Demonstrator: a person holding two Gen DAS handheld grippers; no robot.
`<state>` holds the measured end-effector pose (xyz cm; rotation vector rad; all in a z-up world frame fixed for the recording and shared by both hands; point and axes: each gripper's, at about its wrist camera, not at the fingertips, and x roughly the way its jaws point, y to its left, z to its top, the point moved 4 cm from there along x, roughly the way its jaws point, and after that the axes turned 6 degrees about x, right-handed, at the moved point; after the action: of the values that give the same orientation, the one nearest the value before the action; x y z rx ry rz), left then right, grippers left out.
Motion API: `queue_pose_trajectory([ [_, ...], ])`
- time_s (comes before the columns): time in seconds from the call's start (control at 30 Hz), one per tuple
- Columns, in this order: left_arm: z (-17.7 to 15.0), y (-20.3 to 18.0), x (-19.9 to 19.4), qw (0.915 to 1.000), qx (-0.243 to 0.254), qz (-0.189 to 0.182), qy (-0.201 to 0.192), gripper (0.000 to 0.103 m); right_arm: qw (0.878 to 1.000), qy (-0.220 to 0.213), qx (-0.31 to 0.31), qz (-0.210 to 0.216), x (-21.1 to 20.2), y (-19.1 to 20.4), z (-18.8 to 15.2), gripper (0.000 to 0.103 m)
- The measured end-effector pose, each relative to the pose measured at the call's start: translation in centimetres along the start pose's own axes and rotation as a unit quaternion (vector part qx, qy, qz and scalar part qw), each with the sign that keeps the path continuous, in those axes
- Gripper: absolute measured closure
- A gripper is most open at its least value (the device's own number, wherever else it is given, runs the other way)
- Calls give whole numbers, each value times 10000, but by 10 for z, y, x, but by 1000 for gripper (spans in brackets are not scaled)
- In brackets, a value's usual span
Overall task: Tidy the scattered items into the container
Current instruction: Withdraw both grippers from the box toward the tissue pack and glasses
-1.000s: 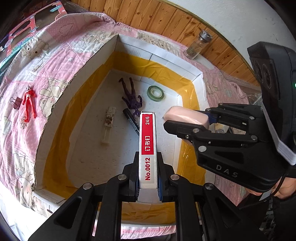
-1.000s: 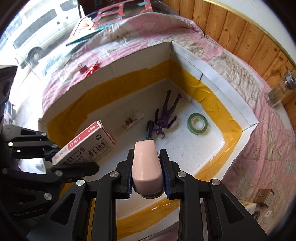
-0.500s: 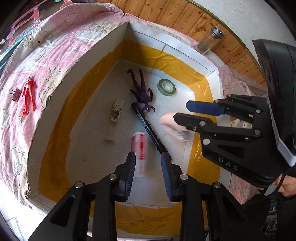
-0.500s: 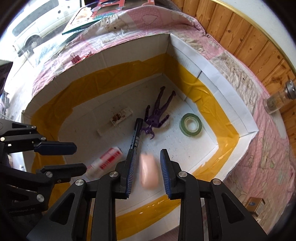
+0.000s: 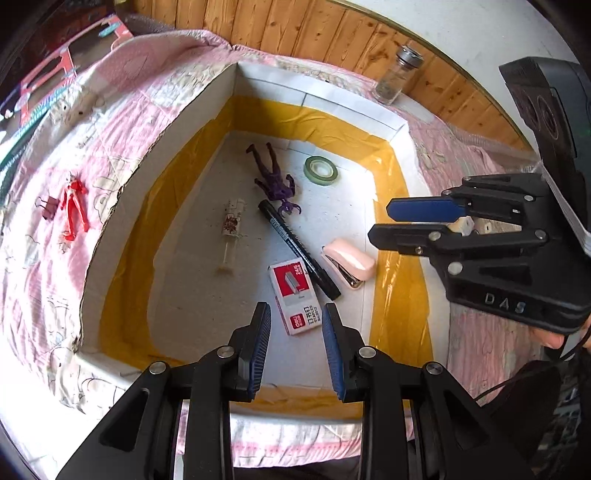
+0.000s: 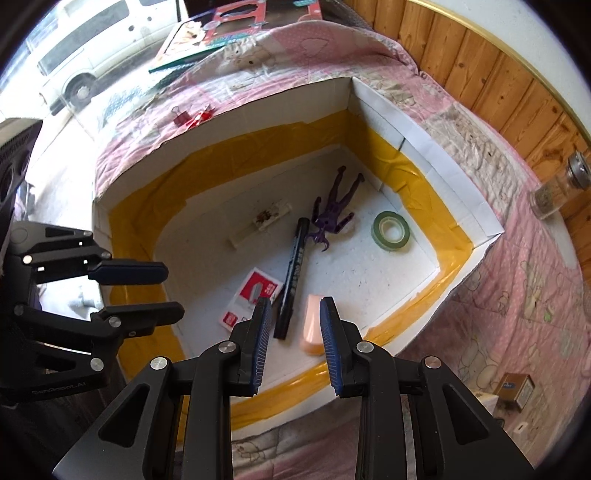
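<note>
A white box with yellow tape [image 5: 177, 125] [image 6: 443, 147] lies on the pink quilt. On its floor rest a red staple box [image 5: 293, 297] [image 6: 251, 297], a pink stapler [image 5: 349, 262] [image 6: 312, 326], a black marker [image 5: 299, 249] [image 6: 293, 273], a purple figure [image 5: 275, 179] [image 6: 334, 208], a green tape roll [image 5: 320, 169] [image 6: 390, 230] and a syringe-like tube [image 5: 231, 232] [image 6: 264, 223]. My left gripper [image 5: 295, 314] [image 6: 147, 291] hovers open above the staple box. My right gripper [image 6: 295, 306] [image 5: 380, 221] hangs open over the stapler. A red figure [image 5: 74, 206] and a binder clip [image 5: 48, 206] [image 6: 181, 118] lie outside on the quilt.
A glass jar [image 5: 399, 75] [image 6: 557, 188] stands by the wooden wall behind the box. A red toy package [image 6: 251, 14] lies at the quilt's far end. A small brown box [image 6: 515, 389] sits low at the right. A person's hand [image 5: 550, 338] holds the right gripper.
Both grippers opened over the box. The staple box dropped from the left one and the pink stapler from the right one; both now lie on the box floor.
</note>
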<state>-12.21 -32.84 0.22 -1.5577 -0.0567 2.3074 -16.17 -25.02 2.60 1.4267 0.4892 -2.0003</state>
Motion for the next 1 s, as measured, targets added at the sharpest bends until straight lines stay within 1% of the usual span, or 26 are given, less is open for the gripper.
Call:
queue_pose_trajectory([
  [0.3,-8,-18,-16,9996,242,109,-132,73,9999,-126,-73,-36,-16,13,-21,74],
  [0.4,-10,-26,-22,9988,380,207,-217,73,9998,-197,-29,-28,-22,15,-29,74],
  [1.0,-32,-70,-47,9962,733,308,-360,73,9976,-582,376,92,-51,14,-75,74],
])
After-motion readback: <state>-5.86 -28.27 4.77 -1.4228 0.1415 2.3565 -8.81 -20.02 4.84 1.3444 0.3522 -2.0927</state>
